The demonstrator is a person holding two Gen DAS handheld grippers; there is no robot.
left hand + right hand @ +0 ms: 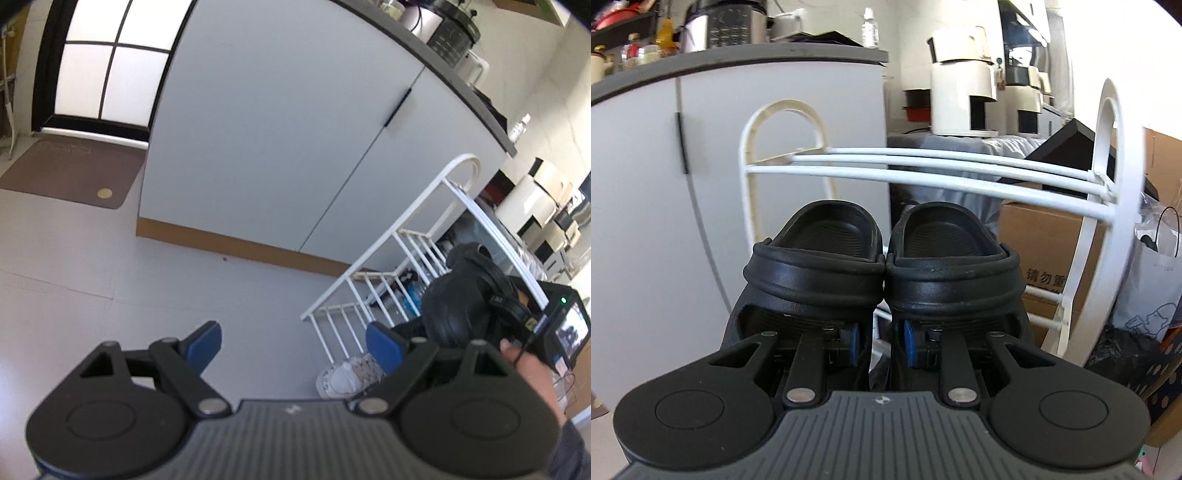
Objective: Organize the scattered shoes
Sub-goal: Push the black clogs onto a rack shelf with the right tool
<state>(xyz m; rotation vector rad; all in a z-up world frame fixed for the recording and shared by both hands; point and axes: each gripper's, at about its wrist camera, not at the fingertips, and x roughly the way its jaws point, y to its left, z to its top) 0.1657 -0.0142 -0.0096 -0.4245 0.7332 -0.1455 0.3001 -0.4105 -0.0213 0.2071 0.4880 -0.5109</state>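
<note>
While your right gripper (881, 343) pinches two black rubber clogs (882, 266) mid-frame before the white tubular shoe rack (923, 166), your left gripper (293, 341) tilts floorward, jaws spread, empty.

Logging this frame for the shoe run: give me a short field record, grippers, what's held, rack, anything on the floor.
left gripper: open, holds nothing
right gripper: shut on black clogs, pinching both inner walls together
clogs: side by side, in front of the rack
rack: white, top rails bare
white shoe: on the floor by the rack foot
cabinet: grey, behind the rack
</note>
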